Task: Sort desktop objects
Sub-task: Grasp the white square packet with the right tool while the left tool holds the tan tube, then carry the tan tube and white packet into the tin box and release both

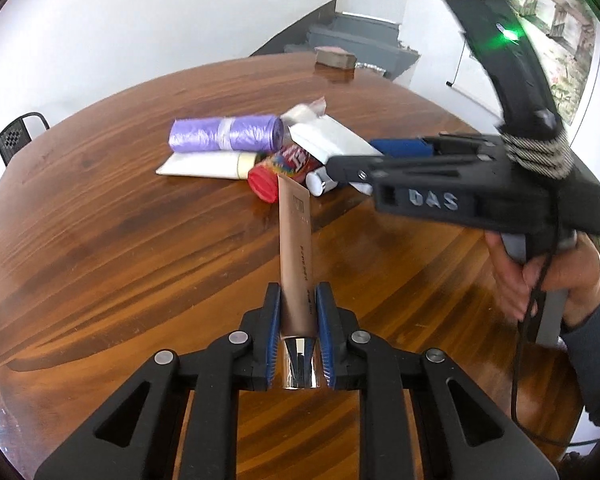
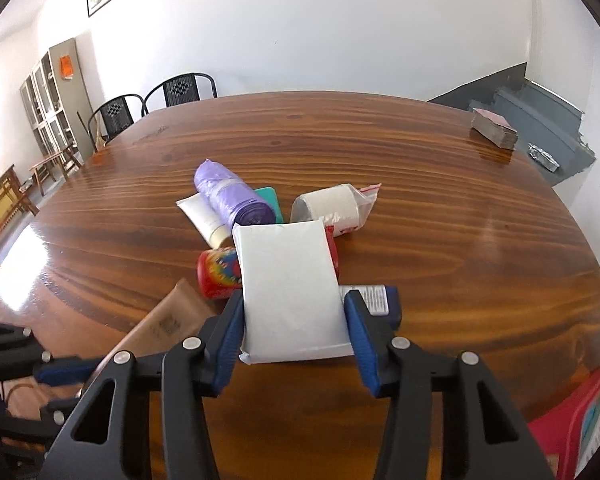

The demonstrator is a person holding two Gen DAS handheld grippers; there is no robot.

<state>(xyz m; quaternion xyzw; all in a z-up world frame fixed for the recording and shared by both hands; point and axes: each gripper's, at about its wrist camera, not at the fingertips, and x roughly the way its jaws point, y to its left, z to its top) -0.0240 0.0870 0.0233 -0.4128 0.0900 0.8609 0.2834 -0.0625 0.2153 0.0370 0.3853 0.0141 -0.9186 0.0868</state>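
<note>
My left gripper (image 1: pixel 298 294) is shut on a rose-gold tube (image 1: pixel 295 248) with a chrome cap, held above the table; the tube also shows in the right wrist view (image 2: pixel 168 326). My right gripper (image 2: pixel 294 300) is shut on a white packet (image 2: pixel 288 284), which also shows in the left wrist view (image 1: pixel 332 140). On the wooden table (image 1: pixel 120 220) lies a pile: a purple bag roll (image 1: pixel 226 134), a cream tube (image 1: pixel 204 165), a red colourful can (image 1: pixel 284 168), a white roll in a clear bag (image 2: pixel 332 206), and a white bottle (image 1: pixel 320 182).
A teal item (image 2: pixel 270 200) lies behind the purple roll. A brown block (image 2: pixel 494 128) sits at the table's far right edge. Black chairs (image 2: pixel 180 90) stand at the far side. A red bin (image 2: pixel 580 420) is at the lower right.
</note>
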